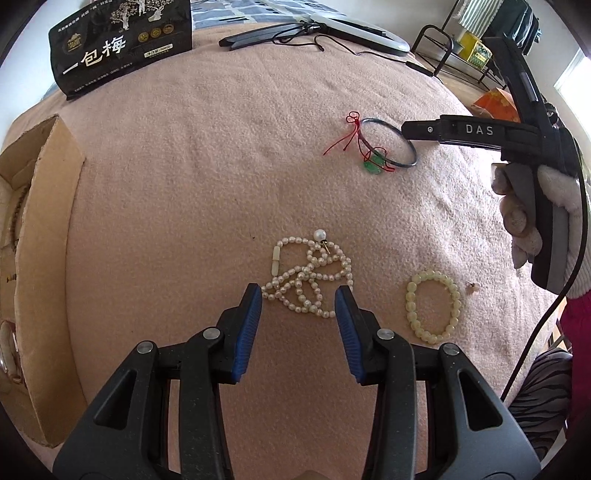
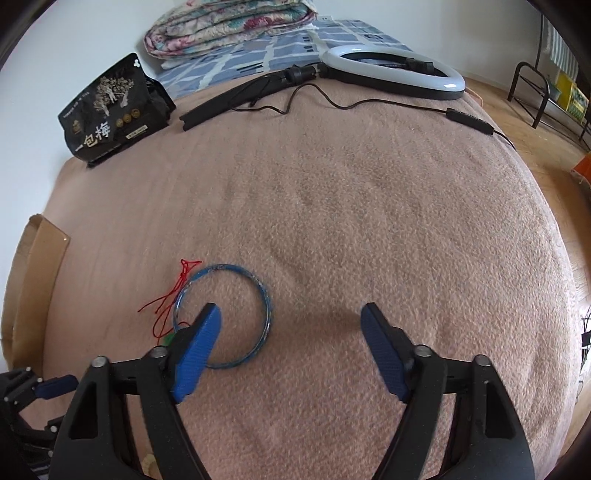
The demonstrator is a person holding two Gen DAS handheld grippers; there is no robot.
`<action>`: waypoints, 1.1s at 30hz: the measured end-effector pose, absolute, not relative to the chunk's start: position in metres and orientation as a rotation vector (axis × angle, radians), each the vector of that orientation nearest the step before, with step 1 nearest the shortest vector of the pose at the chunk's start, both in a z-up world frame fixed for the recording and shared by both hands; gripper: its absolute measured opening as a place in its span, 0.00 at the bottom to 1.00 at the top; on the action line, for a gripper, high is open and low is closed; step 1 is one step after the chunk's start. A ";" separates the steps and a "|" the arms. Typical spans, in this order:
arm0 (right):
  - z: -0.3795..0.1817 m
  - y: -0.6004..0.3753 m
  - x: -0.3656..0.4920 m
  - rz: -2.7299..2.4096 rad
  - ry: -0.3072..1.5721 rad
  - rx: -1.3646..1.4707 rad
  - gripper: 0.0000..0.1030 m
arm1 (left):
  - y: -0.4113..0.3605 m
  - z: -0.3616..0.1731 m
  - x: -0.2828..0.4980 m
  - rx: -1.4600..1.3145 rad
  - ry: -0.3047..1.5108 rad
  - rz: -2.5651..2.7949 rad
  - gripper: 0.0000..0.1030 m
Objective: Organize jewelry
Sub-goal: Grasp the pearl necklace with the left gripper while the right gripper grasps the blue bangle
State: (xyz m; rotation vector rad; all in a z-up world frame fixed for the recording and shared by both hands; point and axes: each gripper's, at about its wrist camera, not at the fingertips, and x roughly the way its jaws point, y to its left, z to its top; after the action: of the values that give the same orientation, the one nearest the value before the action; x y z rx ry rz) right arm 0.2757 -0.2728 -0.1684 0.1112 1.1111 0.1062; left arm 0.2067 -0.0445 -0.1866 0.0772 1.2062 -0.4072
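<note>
A tangled pearl necklace [image 1: 308, 278] lies on the pink blanket [image 1: 221, 166]. My left gripper [image 1: 298, 295] is open, its blue pads either side of the necklace's near end. A cream bead bracelet [image 1: 434, 306] and a small stud earring [image 1: 474, 287] lie to the right. A blue bangle [image 1: 388, 142] with a red cord and a green pendant [image 1: 373, 165] lies farther back. In the right wrist view my right gripper [image 2: 291, 314] is open, its left finger [image 2: 199, 347] over the bangle [image 2: 264, 295], its right finger on bare blanket.
A cardboard box [image 1: 40, 229] with some jewelry inside stands at the left. A black snack bag [image 1: 122, 44] stands at the back left. A ring light [image 2: 395, 70] with stand and cable lies at the back. Folded bedding [image 2: 229, 26] is beyond it.
</note>
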 end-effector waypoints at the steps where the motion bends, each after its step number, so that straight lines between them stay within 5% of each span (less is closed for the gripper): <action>1: -0.170 -0.272 0.277 0.108 1.118 0.113 0.68 | -0.045 -0.187 0.207 0.082 1.206 -0.406 0.41; 10: -0.178 -0.264 0.285 0.103 1.157 0.062 0.55 | -0.055 -0.201 0.212 0.142 1.210 -0.419 0.41; 14: -0.180 -0.260 0.288 0.093 1.171 0.010 0.47 | -0.057 -0.203 0.214 0.167 1.201 -0.416 0.28; 17: -0.181 -0.260 0.289 0.088 1.175 -0.012 0.35 | -0.055 -0.204 0.216 0.169 1.197 -0.407 0.15; 22: -0.181 -0.260 0.288 0.098 1.175 -0.023 0.07 | -0.052 -0.204 0.216 0.156 1.197 -0.405 0.07; 33: -0.171 -0.265 0.269 0.099 1.141 0.027 0.03 | -0.043 -0.184 0.205 0.116 1.168 -0.407 0.05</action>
State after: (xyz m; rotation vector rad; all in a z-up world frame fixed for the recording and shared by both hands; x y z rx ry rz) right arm 0.2692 -0.2652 -0.1710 0.0266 1.1405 0.0987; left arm 0.2050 -0.0432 -0.1843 0.1157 1.1677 -0.4067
